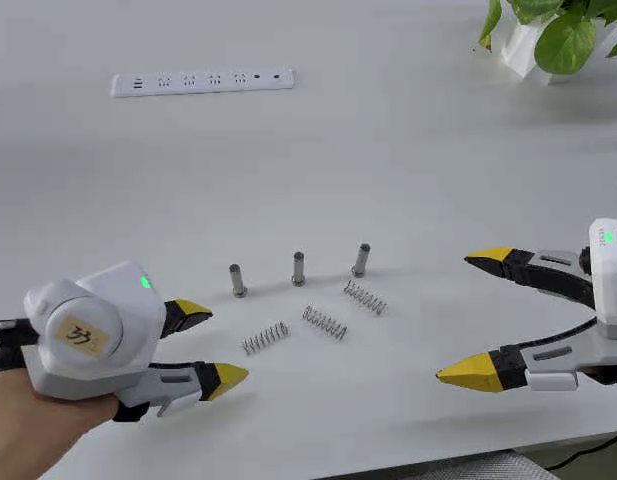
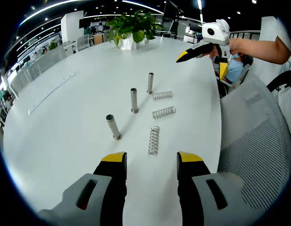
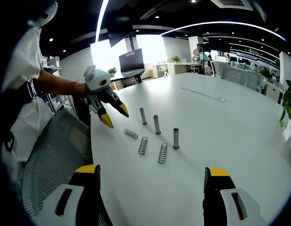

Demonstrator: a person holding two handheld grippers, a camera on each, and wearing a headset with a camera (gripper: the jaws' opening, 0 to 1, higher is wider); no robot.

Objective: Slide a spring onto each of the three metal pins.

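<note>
Three short metal pins stand upright in a row on the white table: left pin (image 1: 236, 281), middle pin (image 1: 298, 268), right pin (image 1: 361, 260). In front of them lie three loose springs: left spring (image 1: 265, 338), middle spring (image 1: 324, 322), right spring (image 1: 365, 296). None is on a pin. My left gripper (image 1: 210, 345) hovers open at the near left, its yellow tips facing the left spring (image 2: 154, 140). On the right, my right gripper (image 1: 476, 316) is spread wide open, empty, well short of the pins (image 3: 157, 124).
A white power strip (image 1: 202, 81) lies at the far left of the table. A potted plant (image 1: 554, 35) stands at the far right corner. The table's near edge runs just below the grippers, with a mesh chair (image 2: 256, 141) behind it.
</note>
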